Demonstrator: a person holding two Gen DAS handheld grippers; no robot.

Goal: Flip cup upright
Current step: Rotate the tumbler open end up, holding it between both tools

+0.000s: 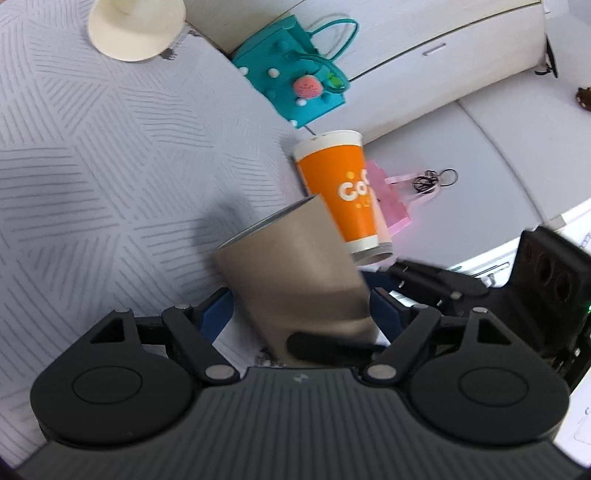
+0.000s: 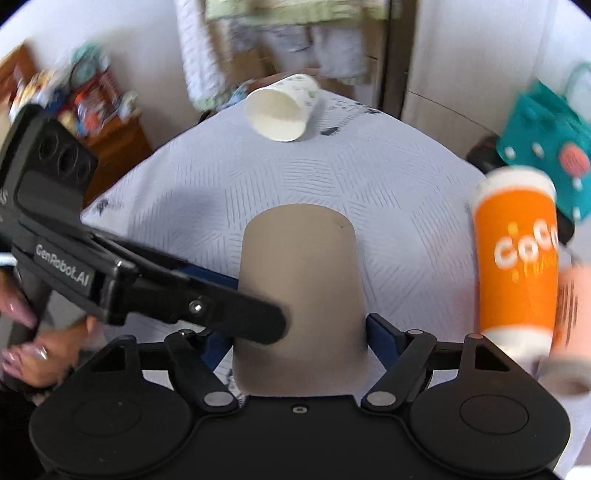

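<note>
A plain brown paper cup [image 1: 295, 273] is held off the white patterned tablecloth [image 1: 92, 147], tilted, its open rim up and to the left. My left gripper [image 1: 299, 314] is shut on its body. In the right wrist view the same brown cup [image 2: 301, 295] shows its closed base pointing away. My right gripper [image 2: 299, 332] is shut on it from both sides. A left gripper finger [image 2: 255, 321] presses the cup's left side there; a right gripper finger [image 1: 332, 349] crosses the cup's lower part in the left wrist view.
An orange cup [image 1: 343, 195] [image 2: 517, 258] stands upside down close to the right of the brown cup. A white cup [image 2: 282, 107] lies on its side at the table's far end. A teal bag [image 1: 295, 74], a pink bag [image 1: 391, 199] and a cream lamp base [image 1: 136, 29] are nearby.
</note>
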